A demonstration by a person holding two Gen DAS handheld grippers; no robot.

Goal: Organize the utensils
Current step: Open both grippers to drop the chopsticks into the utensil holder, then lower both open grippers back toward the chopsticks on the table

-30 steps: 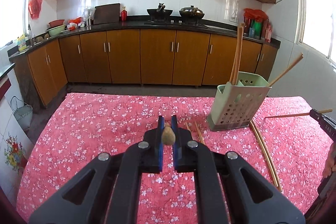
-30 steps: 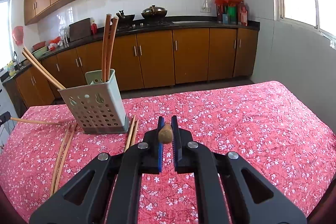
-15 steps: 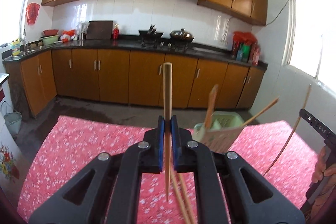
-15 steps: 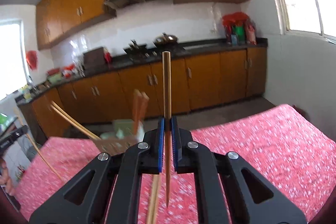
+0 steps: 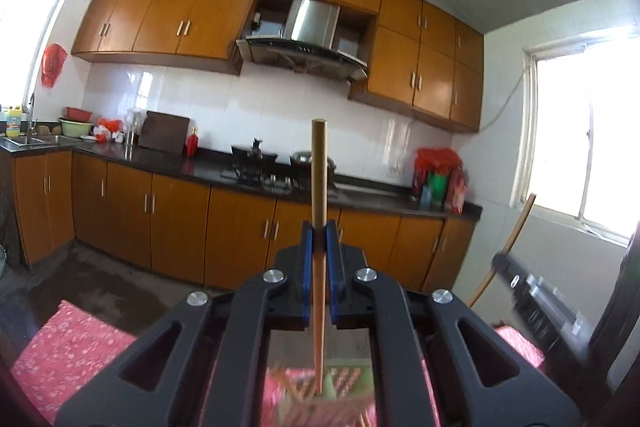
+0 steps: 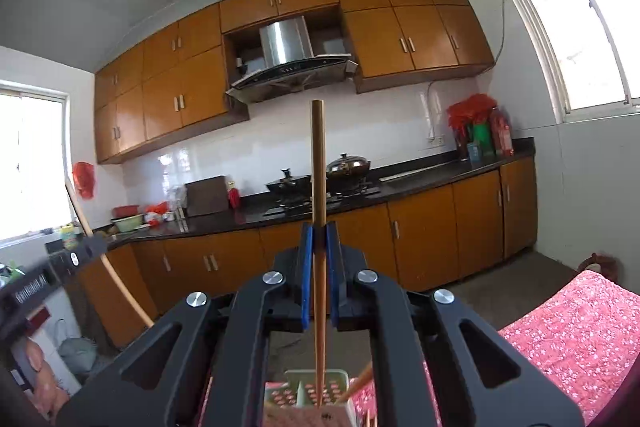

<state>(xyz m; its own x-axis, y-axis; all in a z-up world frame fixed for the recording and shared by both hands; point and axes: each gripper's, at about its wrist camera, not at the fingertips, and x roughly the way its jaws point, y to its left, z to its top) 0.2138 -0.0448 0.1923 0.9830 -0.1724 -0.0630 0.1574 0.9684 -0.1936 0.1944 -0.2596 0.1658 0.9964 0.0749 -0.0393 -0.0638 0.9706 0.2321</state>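
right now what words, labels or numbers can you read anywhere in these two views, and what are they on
White lettering on the left tool body, seen in the right wrist view: blurred, not readable.
White mark on the right tool body, seen in the left wrist view: blurred, not readable.
Labels on the bottles at the counter end: too small to read.
Nothing else carries text.

My table (image 6: pixel 580 323) under a red floral cloth (image 5: pixel 68 343), a pale green perforated utensil holder (image 6: pixel 316 393) standing on it below my claws, chopsticks (image 6: pixel 362 381) leaning inside it
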